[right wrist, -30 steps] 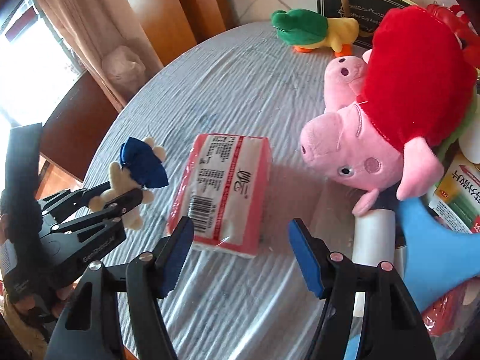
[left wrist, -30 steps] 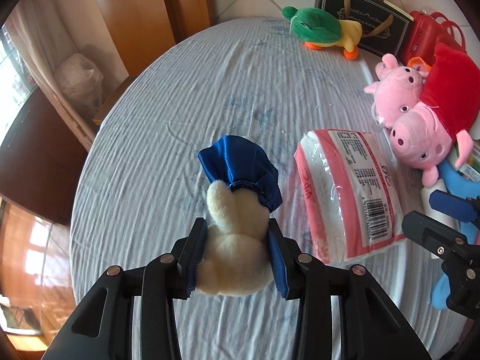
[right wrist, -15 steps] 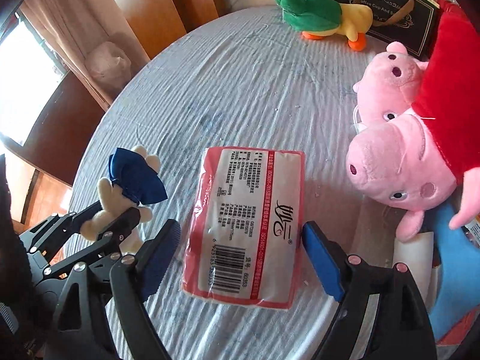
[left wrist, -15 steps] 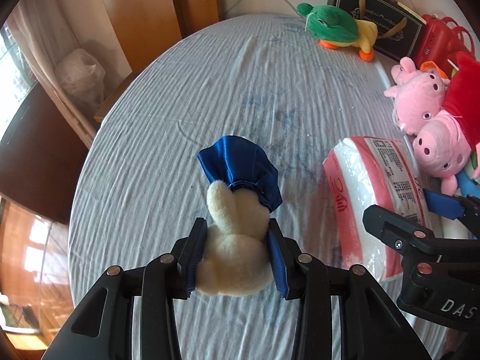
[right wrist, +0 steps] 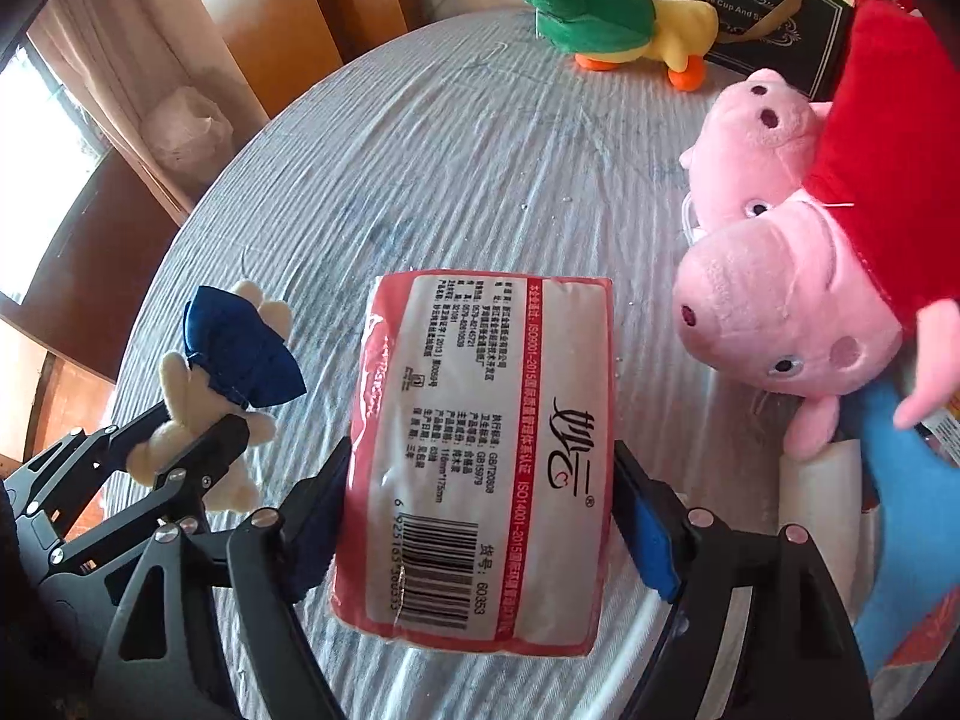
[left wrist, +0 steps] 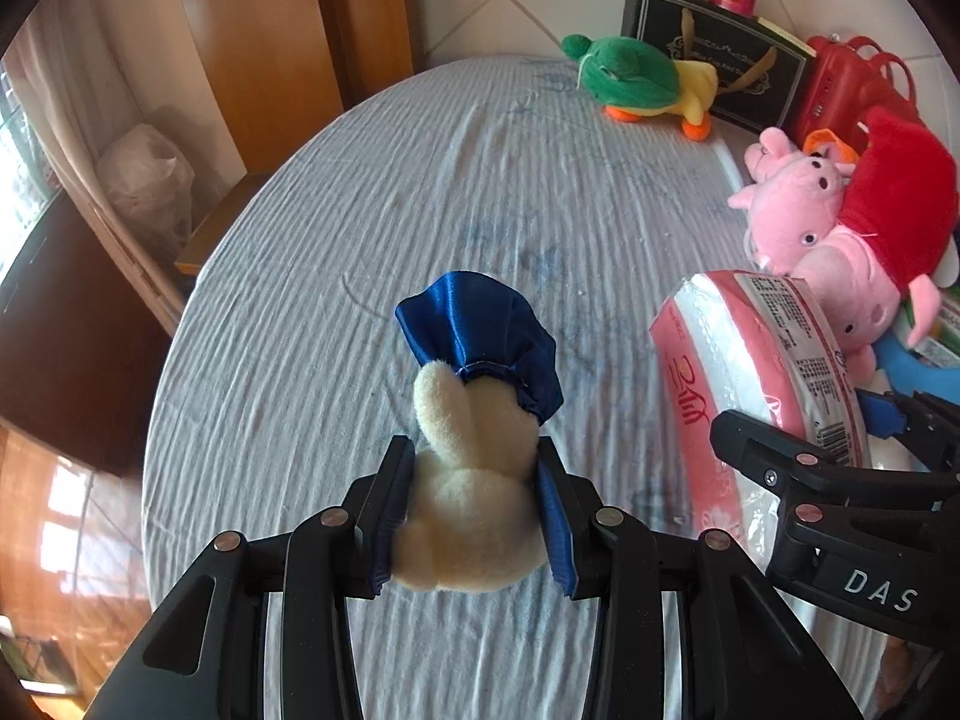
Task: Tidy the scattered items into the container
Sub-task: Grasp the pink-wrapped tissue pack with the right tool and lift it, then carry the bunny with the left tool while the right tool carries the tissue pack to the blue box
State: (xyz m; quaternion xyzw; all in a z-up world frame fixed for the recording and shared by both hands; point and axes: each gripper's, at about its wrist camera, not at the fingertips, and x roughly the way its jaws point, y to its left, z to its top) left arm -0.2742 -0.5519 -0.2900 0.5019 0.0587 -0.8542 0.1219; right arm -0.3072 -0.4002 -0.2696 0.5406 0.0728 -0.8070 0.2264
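Note:
My left gripper (left wrist: pixel 474 516) is shut on a cream plush toy with a blue satin skirt (left wrist: pixel 474 414), held above the grey tablecloth (left wrist: pixel 420 192). The same toy (right wrist: pixel 222 384) shows at the left of the right wrist view. A pink-and-white tissue pack (right wrist: pixel 480 456) lies label up between the jaws of my right gripper (right wrist: pixel 480 522). Those jaws are closing, and both blue pads touch the pack's long sides. In the left wrist view the pack (left wrist: pixel 756 372) sits to the right, with a right gripper finger (left wrist: pixel 780 468) against it.
Two pink pig plushes (right wrist: pixel 780 276), one in a red dress, lie at the right over a blue item (right wrist: pixel 900 480) and a white roll (right wrist: pixel 822 516). A green-and-yellow duck plush (left wrist: pixel 642 81), a black gift bag (left wrist: pixel 720 54) and a red basket (left wrist: pixel 852 90) stand at the far edge.
My right gripper has moved left over the tissue pack, opened wider, and its jaws now straddle the pack. The left gripper keeps its grip on the plush toy.

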